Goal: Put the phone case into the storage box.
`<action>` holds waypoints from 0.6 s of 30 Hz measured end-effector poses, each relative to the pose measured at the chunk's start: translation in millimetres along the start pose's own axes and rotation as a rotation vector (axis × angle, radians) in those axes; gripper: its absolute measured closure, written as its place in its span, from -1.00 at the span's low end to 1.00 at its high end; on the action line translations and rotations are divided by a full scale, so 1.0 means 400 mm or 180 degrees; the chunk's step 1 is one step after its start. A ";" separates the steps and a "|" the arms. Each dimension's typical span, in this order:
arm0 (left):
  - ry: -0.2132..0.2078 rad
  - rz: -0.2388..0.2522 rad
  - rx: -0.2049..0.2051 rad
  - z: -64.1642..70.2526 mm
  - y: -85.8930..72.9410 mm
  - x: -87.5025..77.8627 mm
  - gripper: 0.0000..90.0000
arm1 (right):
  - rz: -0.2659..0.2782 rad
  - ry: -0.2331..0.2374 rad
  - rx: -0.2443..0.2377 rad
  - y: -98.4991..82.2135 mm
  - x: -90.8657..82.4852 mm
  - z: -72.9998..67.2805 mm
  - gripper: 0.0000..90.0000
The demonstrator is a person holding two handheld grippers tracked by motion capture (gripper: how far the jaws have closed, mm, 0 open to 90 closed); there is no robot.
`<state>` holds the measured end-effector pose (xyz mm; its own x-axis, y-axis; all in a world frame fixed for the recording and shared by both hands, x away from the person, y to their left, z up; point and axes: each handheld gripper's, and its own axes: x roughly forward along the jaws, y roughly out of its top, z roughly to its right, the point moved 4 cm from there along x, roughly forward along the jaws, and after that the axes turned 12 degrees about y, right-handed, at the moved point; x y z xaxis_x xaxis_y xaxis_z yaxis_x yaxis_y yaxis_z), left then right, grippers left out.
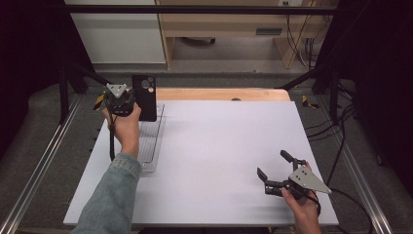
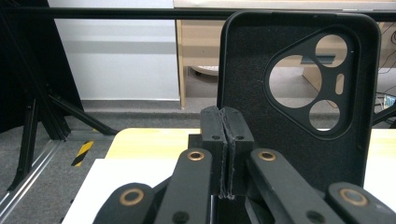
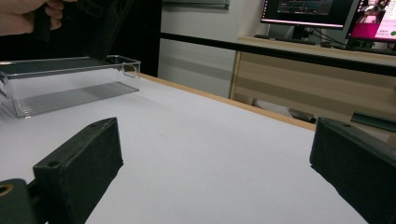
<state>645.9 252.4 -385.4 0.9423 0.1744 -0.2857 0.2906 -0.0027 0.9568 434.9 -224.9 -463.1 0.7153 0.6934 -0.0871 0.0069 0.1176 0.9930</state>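
Black phone case [image 2: 299, 88] noted upright above clear tray [image 1: 152, 141] at tabletop's [image 1: 219, 146] left, edge pinched in fully closed left gripper [image 2: 226, 154]. Judged light, flexible, thin-walled; best taken by rim. Right gripper [image 1: 275, 168] wide open, empty.

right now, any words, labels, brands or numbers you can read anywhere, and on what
None can be read.
Phone case: no print shows on the black inside face.
Clear tray: no label.
Monitors: lit windows, text too small and blurred to read.
Striped tape: yellow and black bars, no words.
Cabinet: a dark plate on its front, too small to read.
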 end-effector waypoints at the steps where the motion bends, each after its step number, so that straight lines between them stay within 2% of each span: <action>1: 0.0003 -0.0009 -0.0003 0.001 -0.002 0.003 0.97 | 0.0001 0.0000 0.0001 0.000 0.000 0.000 -0.94; 4: 0.0029 -0.0031 0.0032 0.004 -0.007 0.011 0.97 | 0.0005 0.0000 0.0002 0.000 0.000 0.001 -0.94; 9: 0.0046 -0.0058 0.0006 0.006 -0.014 0.024 0.97 | 0.0007 0.0002 0.0006 0.000 0.000 0.001 -0.94; 18: 0.0082 -0.0123 0.0041 0.011 -0.031 0.046 0.97 | 0.0010 0.0002 0.0009 0.000 0.000 0.002 -0.94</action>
<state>660.5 251.2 -402.7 0.9259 0.1998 -0.3207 0.3288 -0.0081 0.9444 435.3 -225.5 -463.0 0.7148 0.6943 -0.0842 0.0069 0.1134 0.9935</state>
